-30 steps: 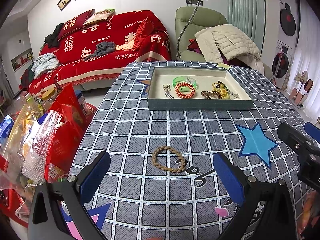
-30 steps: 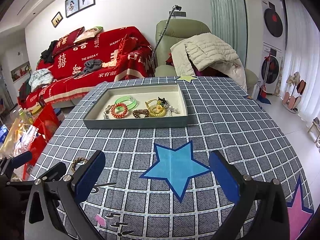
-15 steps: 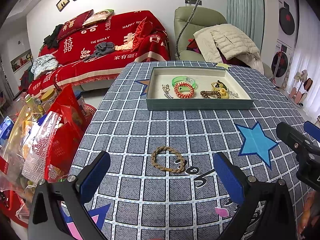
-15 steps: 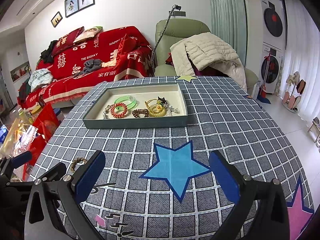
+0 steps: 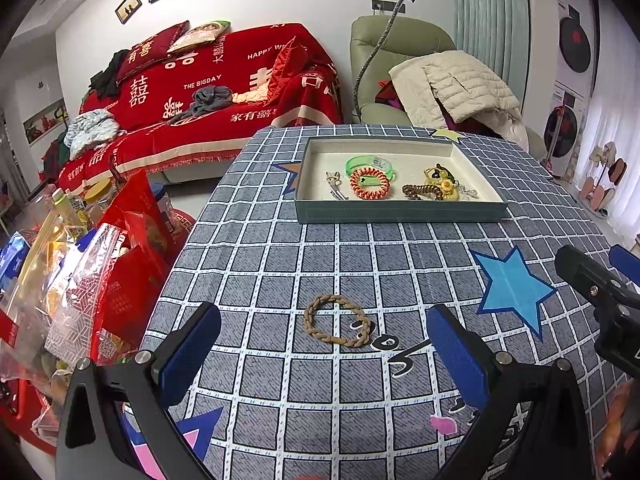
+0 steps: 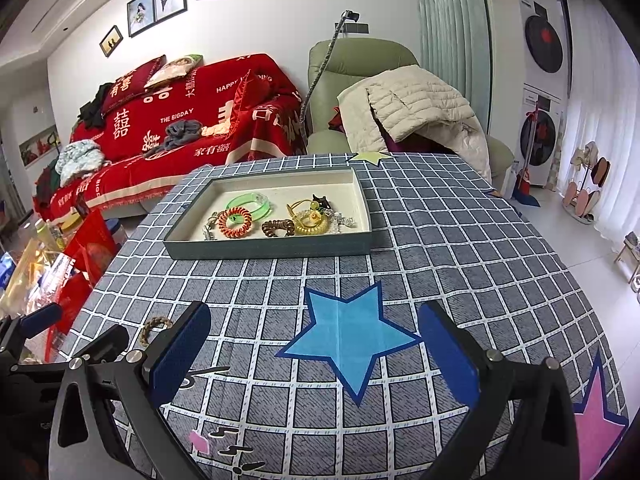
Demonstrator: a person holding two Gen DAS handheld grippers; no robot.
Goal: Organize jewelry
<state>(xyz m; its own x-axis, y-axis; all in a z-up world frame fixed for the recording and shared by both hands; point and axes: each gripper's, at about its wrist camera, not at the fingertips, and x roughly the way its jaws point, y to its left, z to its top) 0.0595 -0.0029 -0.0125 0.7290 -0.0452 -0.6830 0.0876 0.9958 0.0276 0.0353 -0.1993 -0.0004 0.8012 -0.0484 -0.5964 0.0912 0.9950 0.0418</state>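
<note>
A tan braided hair tie [image 5: 338,326] lies on the checked tablecloth, between and just beyond my left gripper's [image 5: 324,344] open blue pads; it also shows in the right wrist view [image 6: 155,327], partly hidden. A grey tray [image 5: 400,214] at the far side holds a green bangle [image 5: 370,163], an orange coil tie [image 5: 369,183], a brown coil tie [image 5: 420,191], a yellow piece [image 5: 440,180] and a silver piece [image 5: 334,184]. The tray shows in the right wrist view too [image 6: 272,246]. My right gripper [image 6: 316,354] is open and empty over a blue star print [image 6: 346,338].
Bags of snacks [image 5: 80,272] crowd the floor off the table's left edge. A red sofa [image 5: 208,92] and a green armchair [image 5: 400,60] with a beige jacket stand behind the table. The table's right edge [image 6: 560,248] drops to the floor.
The left wrist view has shifted slightly, so the tray sits a little further left in it. The hair tie and both grippers stay as they were.
</note>
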